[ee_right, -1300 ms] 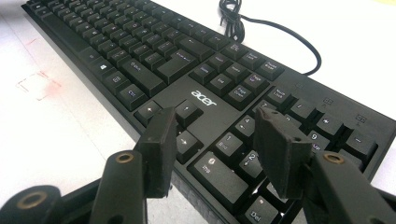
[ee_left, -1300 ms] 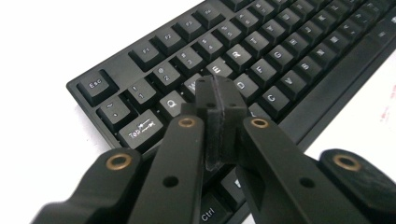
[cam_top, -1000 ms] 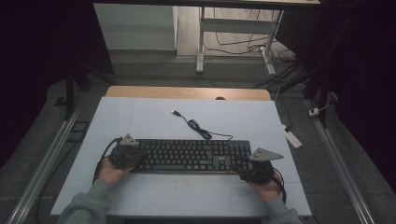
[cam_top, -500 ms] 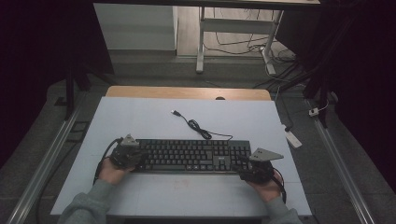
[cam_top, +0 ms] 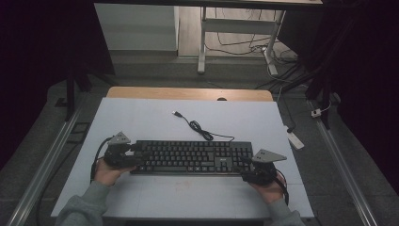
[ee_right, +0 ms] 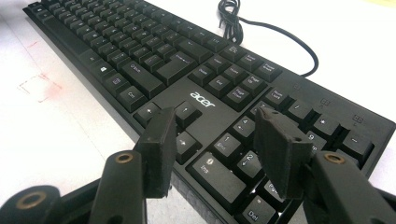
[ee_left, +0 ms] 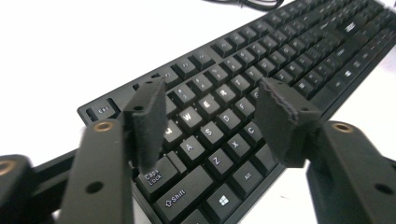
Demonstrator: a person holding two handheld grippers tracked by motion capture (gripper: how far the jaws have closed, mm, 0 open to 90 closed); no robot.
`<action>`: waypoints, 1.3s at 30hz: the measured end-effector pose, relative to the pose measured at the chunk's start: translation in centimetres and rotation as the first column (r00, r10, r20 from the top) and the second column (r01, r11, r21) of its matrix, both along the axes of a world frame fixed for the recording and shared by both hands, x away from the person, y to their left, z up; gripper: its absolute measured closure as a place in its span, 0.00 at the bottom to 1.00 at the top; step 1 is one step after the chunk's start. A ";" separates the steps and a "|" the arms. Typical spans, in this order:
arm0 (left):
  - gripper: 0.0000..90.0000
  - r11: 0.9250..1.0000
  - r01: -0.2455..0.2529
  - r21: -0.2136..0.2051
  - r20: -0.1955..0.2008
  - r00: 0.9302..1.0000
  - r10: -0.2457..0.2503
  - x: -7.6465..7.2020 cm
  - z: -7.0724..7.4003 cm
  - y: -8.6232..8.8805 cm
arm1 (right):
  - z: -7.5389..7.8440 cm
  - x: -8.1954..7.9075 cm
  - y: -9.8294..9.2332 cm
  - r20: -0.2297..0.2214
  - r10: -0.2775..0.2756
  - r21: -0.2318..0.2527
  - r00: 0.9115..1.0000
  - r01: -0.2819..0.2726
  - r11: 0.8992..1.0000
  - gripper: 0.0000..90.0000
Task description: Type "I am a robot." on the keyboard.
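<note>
The worktop (cam_top: pixel 141 122) is a pale, matte sheet laid over a wooden top whose bare strip shows along the far edge. Around it the room is dim: a grey floor, metal rails running down both sides, a white frame with a tangle of wires beyond the far edge, and a white power strip (cam_top: pixel 295 138) on the floor to the right.

One keyboard (cam_top: pixel 190 157) lies flat across the near half of the worktop, long side facing the person. It is black plastic, a long low slab with rows of square keys lettered in white and a brand mark above the arrow keys. Its single black cable (cam_top: pixel 197 127) curls from the back edge in a small coil and ends in a plug lying farther out on the sheet.

Two grippers, one at each end. The left gripper (cam_top: pixel 134 157) sits at the keyboard's left end, its two black jaws spread wide over the Caps Lock and letter keys, with rough dark pads (ee_left: pixel 149 123) on their inner faces. The right gripper (cam_top: pixel 248 165) sits at the right end, jaws likewise wide apart over the arrow keys and number pad. Each carries a grey three-cornered plate and is held by a hand in a grey sleeve.
</note>
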State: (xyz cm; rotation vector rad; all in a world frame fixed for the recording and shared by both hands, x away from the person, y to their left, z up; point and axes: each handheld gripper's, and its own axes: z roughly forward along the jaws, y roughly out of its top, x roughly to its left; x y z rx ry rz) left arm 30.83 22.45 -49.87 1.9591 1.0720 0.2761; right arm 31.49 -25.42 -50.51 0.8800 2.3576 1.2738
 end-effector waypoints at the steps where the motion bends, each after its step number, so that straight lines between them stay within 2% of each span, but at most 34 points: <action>1: 0.44 1.000 0.001 -0.006 -0.003 1.000 -0.001 0.0 0.0 0.1 | 0.0 0.0 0.0 -0.001 0.000 0.000 1.000 0.000 1.000 0.55; 9: 0.40 1.000 0.007 -0.027 -0.017 1.000 -0.008 0.0 0.2 0.2 | 0.0 0.0 0.0 0.002 0.000 0.000 1.000 0.000 1.000 0.55; 14: 0.40 0.999 0.019 -0.026 -0.008 1.000 -0.019 -0.1 0.4 -0.1 | 0.1 0.0 0.0 0.004 -0.005 -0.009 1.000 0.006 1.000 0.55; 23: 0.40 0.998 0.063 -0.021 0.010 0.998 -0.063 -0.6 0.9 -1.2 | 0.0 0.0 0.1 0.001 0.000 -0.007 1.000 0.000 1.000 0.55; 27: 0.40 0.997 0.077 -0.030 0.008 0.997 -0.077 -0.7 1.0 -1.6 | 0.0 0.0 0.1 0.001 0.000 -0.011 1.000 0.000 1.000 0.55; 39: 0.40 0.993 0.112 -0.023 0.005 0.994 -0.112 -0.8 0.9 -2.9 | -0.1 0.0 0.1 0.000 0.000 -0.015 1.000 0.000 1.000 0.55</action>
